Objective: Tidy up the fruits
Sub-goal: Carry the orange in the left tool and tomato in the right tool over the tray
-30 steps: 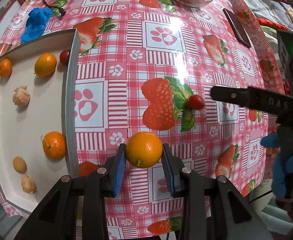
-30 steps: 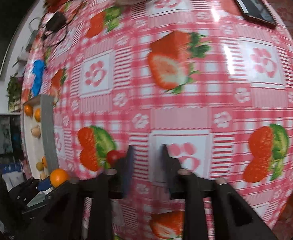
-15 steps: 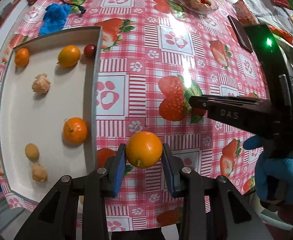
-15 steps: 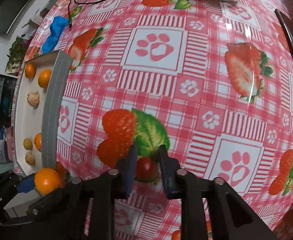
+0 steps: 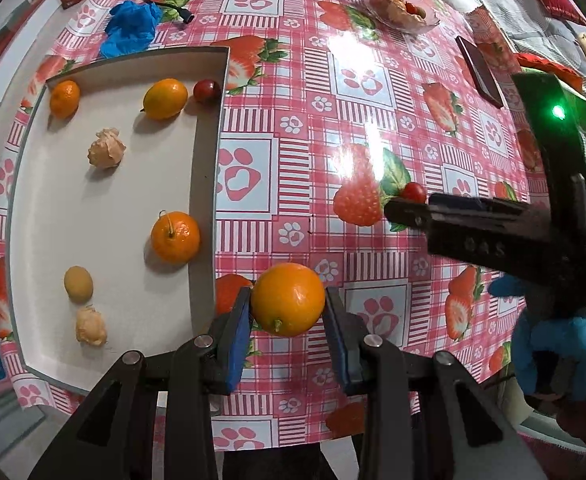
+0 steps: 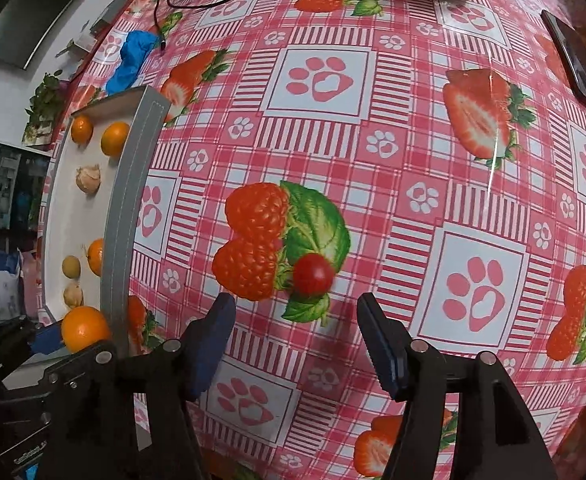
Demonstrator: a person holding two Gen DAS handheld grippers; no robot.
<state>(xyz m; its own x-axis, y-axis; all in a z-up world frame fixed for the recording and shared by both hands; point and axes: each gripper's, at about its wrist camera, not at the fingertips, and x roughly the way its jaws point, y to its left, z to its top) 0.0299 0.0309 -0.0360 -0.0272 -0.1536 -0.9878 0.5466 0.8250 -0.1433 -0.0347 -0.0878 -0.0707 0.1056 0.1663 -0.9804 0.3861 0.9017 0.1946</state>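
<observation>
L tool grips orange just beside tray; R tool jaws opening, cherry tomato just ahead on surface, untouched.

left gripper – clamped, pointing down | right gripper – jaws opening

Faint letters "DAS" on the right gripper
</observation>
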